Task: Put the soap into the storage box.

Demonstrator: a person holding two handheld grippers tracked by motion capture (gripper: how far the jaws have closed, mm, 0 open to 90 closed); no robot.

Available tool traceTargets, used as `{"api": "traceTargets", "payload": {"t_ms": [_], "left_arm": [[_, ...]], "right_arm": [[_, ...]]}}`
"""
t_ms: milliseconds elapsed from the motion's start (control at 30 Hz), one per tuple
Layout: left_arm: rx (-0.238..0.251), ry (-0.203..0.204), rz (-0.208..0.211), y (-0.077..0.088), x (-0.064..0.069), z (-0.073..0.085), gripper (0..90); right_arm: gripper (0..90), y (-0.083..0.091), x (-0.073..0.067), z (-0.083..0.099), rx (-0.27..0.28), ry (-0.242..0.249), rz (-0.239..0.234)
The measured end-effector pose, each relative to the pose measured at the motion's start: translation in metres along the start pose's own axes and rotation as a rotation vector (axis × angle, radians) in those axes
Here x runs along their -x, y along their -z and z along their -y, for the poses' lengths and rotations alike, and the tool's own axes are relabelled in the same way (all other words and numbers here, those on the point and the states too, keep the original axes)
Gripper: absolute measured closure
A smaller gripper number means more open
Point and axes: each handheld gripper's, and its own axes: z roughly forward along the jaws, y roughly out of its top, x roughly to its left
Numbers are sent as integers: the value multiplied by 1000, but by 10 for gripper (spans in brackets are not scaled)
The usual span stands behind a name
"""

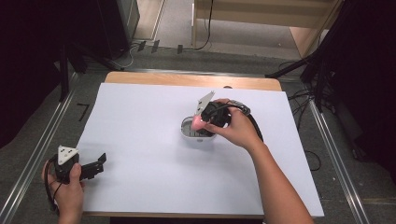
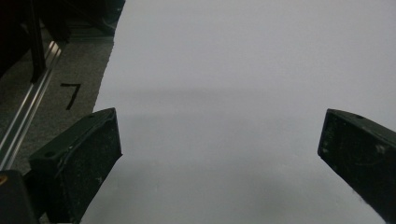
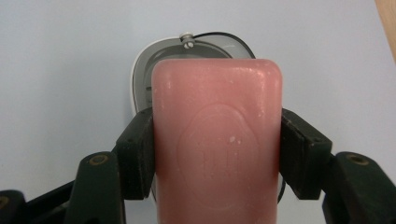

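Note:
A pink bar of soap (image 3: 217, 140) sits clamped between the two black jaws of my right gripper (image 3: 217, 158), which is shut on it. Under the bar lies a white oval soap dish (image 3: 140, 77) with a grey inner tray and a thin black wire at its far rim. From the high view the right gripper (image 1: 201, 122) hovers over the soap dish (image 1: 189, 134) near the table's middle, the pink soap (image 1: 197, 122) just above it. My left gripper (image 1: 99, 161) rests at the sheet's left front corner, open, its jaws wide apart over bare white sheet (image 2: 233, 93).
A white sheet (image 1: 149, 140) covers the wooden table (image 1: 187, 79). Metal rails (image 1: 42, 144) run along both sides on grey carpet. A black "7" mark (image 2: 70, 95) lies on the floor left of the sheet. Cables and black stands stand behind and to the right.

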Motion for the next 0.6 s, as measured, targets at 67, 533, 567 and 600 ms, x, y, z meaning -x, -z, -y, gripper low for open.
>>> {"api": "traceTargets", "payload": {"t_ms": [67, 533, 567, 600], "left_arm": [[-1, 0, 1, 0, 0, 0, 0], [-5, 2, 2, 0, -1, 0, 0], [-5, 2, 2, 0, -1, 0, 0], [-5, 4, 2, 0, -1, 0, 0]], "right_arm": [[385, -1, 1, 0, -2, 2, 0], [385, -12, -1, -6, -44, 92, -9], [385, -12, -1, -6, -44, 92, -9], [385, -12, -1, -7, -43, 99, -4]]}}
